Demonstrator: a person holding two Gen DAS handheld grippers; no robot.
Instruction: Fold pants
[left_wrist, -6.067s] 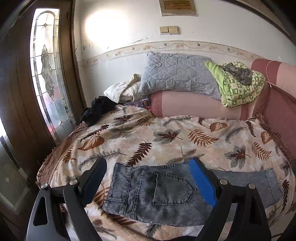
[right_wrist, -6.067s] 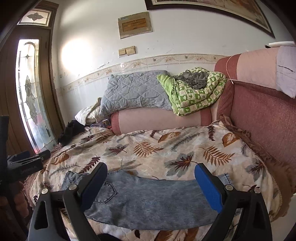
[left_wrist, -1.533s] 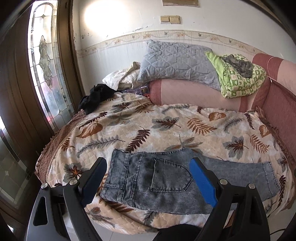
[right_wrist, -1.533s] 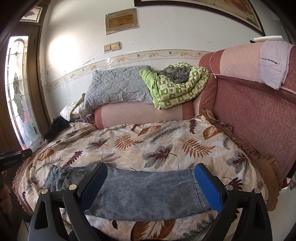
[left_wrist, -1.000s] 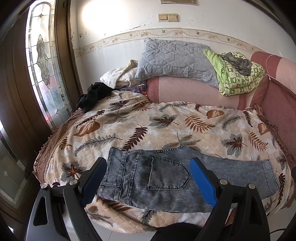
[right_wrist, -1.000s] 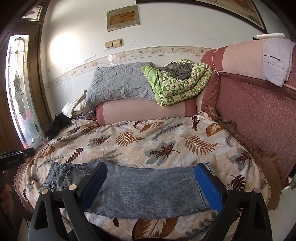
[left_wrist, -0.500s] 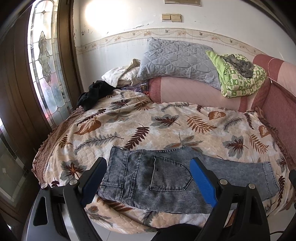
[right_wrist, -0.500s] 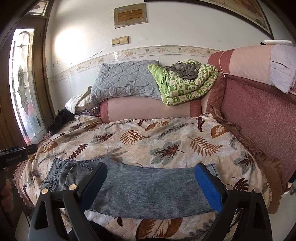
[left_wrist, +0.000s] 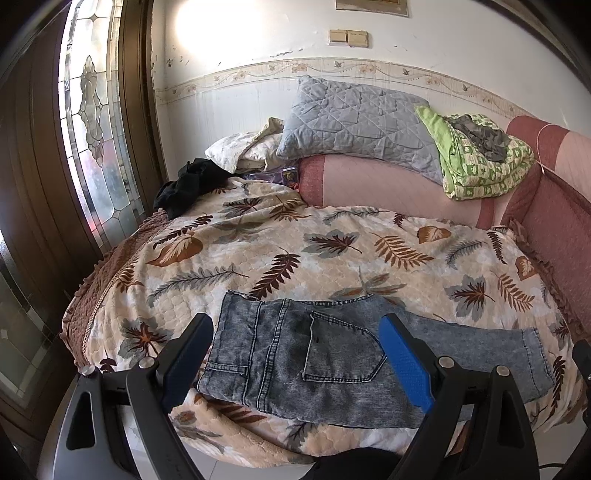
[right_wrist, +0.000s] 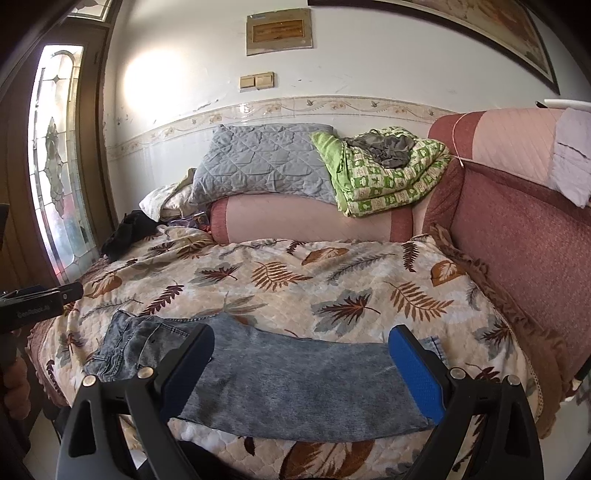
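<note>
Left claw (left_wrist: 295, 354) jaws spread wide, empty, angled downward. Right claw (right_wrist: 301, 360) likewise wide apart, holding nothing, tilted down.

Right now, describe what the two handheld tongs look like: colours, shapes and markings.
The left tongs and right tongs look alike: each has a black plastic frame with triangular cut-outs in the arms and silver screw heads near the finger bases. The two long flat fingers carry blue textured pads. Seen from the right wrist view, the left unit's black body bears small pale lettering, too small to read surely. No cables show.
</note>
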